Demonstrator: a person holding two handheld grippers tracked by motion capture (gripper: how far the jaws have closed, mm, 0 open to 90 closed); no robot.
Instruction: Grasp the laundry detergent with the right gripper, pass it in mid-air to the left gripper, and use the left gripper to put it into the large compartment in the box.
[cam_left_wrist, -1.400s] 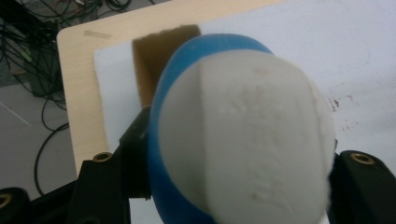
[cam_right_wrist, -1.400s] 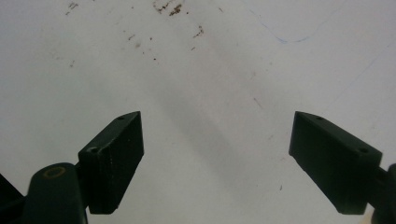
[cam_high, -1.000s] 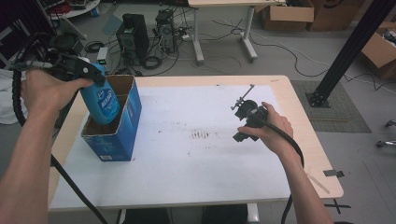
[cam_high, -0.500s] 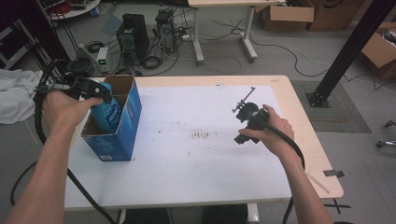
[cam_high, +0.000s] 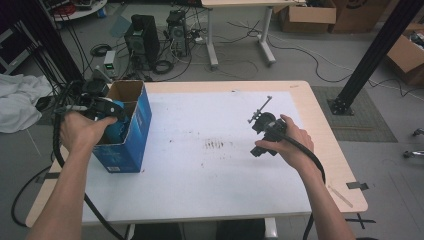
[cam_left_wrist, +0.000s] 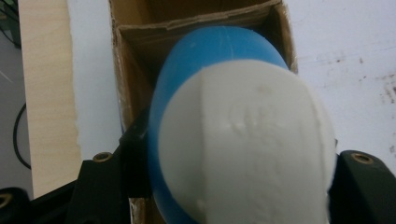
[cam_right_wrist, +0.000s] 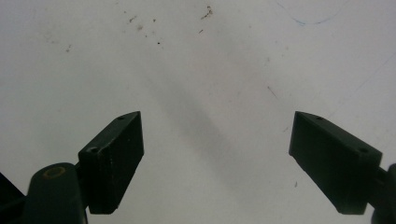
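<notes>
Left tongs (cam_high: 111, 111) clamp a blue bottle (cam_left_wrist: 210, 93) with a white cap (cam_left_wrist: 247, 144), the black jaws pressed against its two sides in the left gripper view. In the high view the bottle (cam_high: 118, 126) sits partly down inside the open top of a blue cardboard box (cam_high: 127, 142), which stands near the counter's left edge, toward its far left corner; the left hand (cam_high: 82, 131) wraps the tool just outside the box's left wall. From the left gripper view the bottle's body points into the box's brown interior (cam_left_wrist: 154, 42), with the counter's pale wooden edge (cam_left_wrist: 44, 93) beyond the box. Right tongs (cam_right_wrist: 217, 158) are spread wide with nothing between the jaws, over the bare white counter top (cam_right_wrist: 196, 60) marked with a few dark specks. In the high view the right hand (cam_high: 292, 142) holds its tool (cam_high: 262, 127) low over the counter's right half, well apart from the box, with a patch of dark smudges (cam_high: 215, 145) on the surface between them.
</notes>
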